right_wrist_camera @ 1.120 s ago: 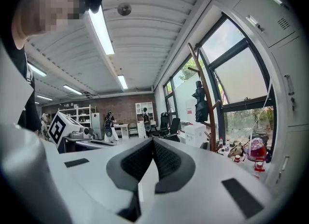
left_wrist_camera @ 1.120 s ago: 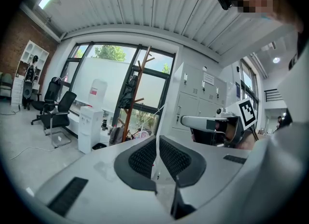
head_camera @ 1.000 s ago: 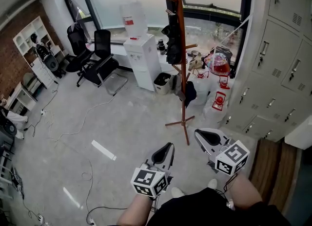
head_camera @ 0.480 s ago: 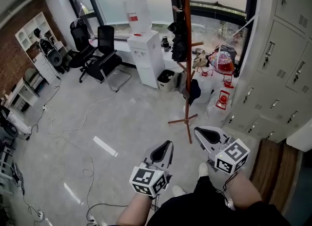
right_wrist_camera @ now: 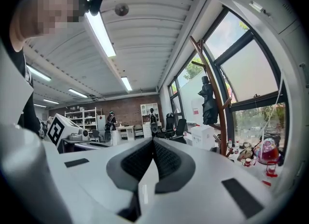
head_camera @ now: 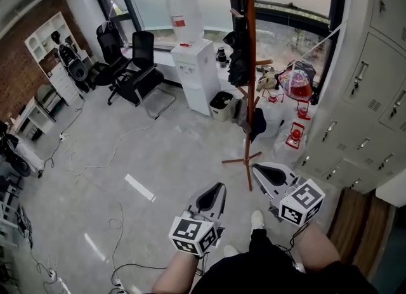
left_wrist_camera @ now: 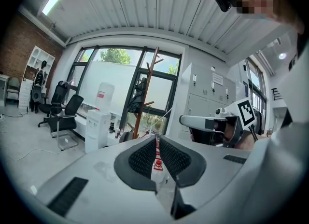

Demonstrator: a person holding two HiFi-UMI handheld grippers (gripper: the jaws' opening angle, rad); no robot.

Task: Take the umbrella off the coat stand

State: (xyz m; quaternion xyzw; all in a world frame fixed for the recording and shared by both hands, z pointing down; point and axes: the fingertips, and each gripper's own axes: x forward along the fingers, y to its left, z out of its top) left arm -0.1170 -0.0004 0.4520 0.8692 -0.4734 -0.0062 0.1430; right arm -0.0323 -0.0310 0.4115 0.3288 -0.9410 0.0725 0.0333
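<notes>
A tall brown wooden coat stand [head_camera: 251,64] rises from the grey floor by the window. A black folded bundle [head_camera: 239,58], umbrella-like, hangs on its upper pegs, and a dark item [head_camera: 255,121] hangs lower down. My left gripper [head_camera: 219,191] and right gripper [head_camera: 257,171] are held low in front of me, short of the stand's feet, touching nothing. In the left gripper view the left gripper [left_wrist_camera: 157,138] is shut and empty, with the stand [left_wrist_camera: 145,97] straight ahead. In the right gripper view the right gripper [right_wrist_camera: 153,141] is shut and empty, and the stand [right_wrist_camera: 212,97] lies to its right.
A white water dispenser [head_camera: 198,74] and a small bin [head_camera: 222,104] stand left of the coat stand. Grey lockers [head_camera: 374,96] line the right side. Red items [head_camera: 295,134] crowd the floor by the window. Black office chairs [head_camera: 136,71] and loose cables [head_camera: 114,153] lie left.
The person has stepped forward, so the coat stand and water dispenser sit a little nearer and further right in view. Both grippers have stayed shut and empty.
</notes>
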